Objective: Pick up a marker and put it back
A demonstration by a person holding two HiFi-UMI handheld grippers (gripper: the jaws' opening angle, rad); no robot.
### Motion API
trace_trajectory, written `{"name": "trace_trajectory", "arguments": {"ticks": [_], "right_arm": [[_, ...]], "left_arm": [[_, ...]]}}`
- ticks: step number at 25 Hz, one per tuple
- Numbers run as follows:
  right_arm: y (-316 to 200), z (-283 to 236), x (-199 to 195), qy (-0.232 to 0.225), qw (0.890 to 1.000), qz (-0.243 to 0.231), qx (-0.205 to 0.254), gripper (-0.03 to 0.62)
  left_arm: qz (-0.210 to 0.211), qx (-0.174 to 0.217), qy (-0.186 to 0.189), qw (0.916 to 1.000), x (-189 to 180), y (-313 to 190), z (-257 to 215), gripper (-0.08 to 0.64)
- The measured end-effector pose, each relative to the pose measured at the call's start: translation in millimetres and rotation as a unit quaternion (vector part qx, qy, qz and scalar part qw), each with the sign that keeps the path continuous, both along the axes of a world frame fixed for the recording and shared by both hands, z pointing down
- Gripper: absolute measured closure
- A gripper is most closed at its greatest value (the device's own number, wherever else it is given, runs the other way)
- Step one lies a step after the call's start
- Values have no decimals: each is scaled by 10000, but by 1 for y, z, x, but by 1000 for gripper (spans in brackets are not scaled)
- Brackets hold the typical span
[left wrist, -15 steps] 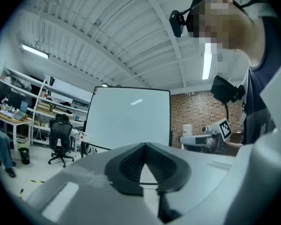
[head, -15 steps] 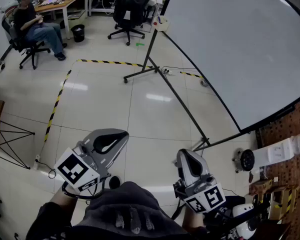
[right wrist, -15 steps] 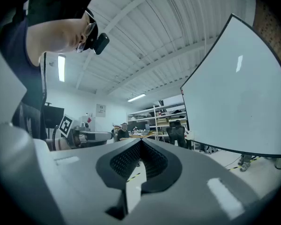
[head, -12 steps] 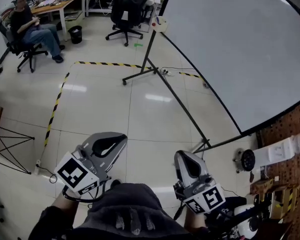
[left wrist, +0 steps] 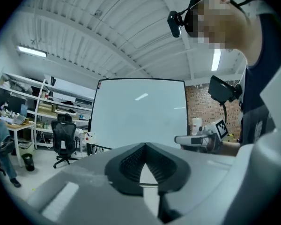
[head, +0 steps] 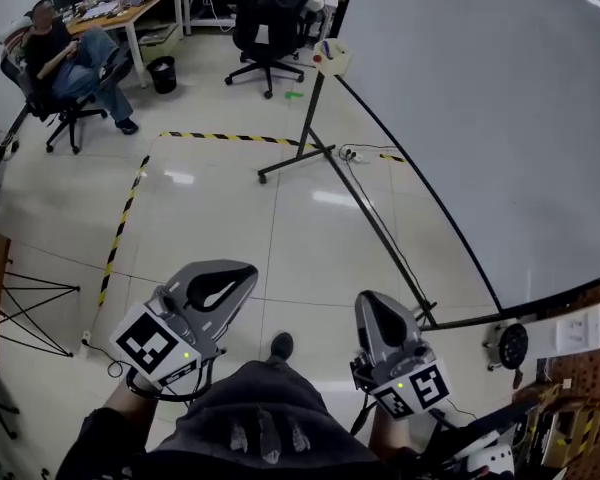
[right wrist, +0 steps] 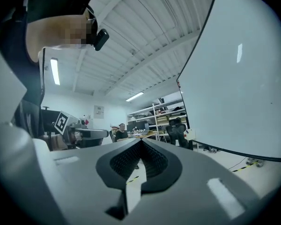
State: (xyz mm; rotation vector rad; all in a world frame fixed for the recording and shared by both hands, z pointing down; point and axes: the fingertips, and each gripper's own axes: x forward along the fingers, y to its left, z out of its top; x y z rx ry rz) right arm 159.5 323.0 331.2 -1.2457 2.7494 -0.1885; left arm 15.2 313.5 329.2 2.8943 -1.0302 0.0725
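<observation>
Pale floor tiles [head: 210, 208] filled the head view, with a seated person [head: 65, 56] at ten o'clock. Low at seven o'clock, the left tongs [head: 246, 268] were clenched tip to tip on nothing. At twelve o'clock, well apart from both tongs, a small holder [head: 336, 58] on the corner of the whiteboard [head: 480, 118] held what seemed to be markers [head: 326, 47], too small to tell surely. At five o'clock the right tongs [head: 368, 300] were clenched too, empty.
</observation>
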Motion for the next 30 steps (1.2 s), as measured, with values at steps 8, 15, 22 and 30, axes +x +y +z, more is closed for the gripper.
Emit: {"name": "trace_trajectory", "arguments": {"ticks": [8, 15, 22, 30], "right_arm": [[-111, 9, 25, 329, 9988, -367, -20, 591], [-213, 14, 7, 529, 9981, -322, -46, 592], [-327, 0, -44, 766, 9971, 30, -6, 592], [-437, -8, -76, 708, 9967, 406, -1, 591]], "left_arm": [[-220, 222, -9, 9995, 39, -115, -14, 554], [-423, 330, 237, 9983, 10, -223, -12, 554], [-48, 267, 499, 9984, -44, -343, -18, 554], [378, 194, 573, 9975, -68, -460, -20, 554]]}}
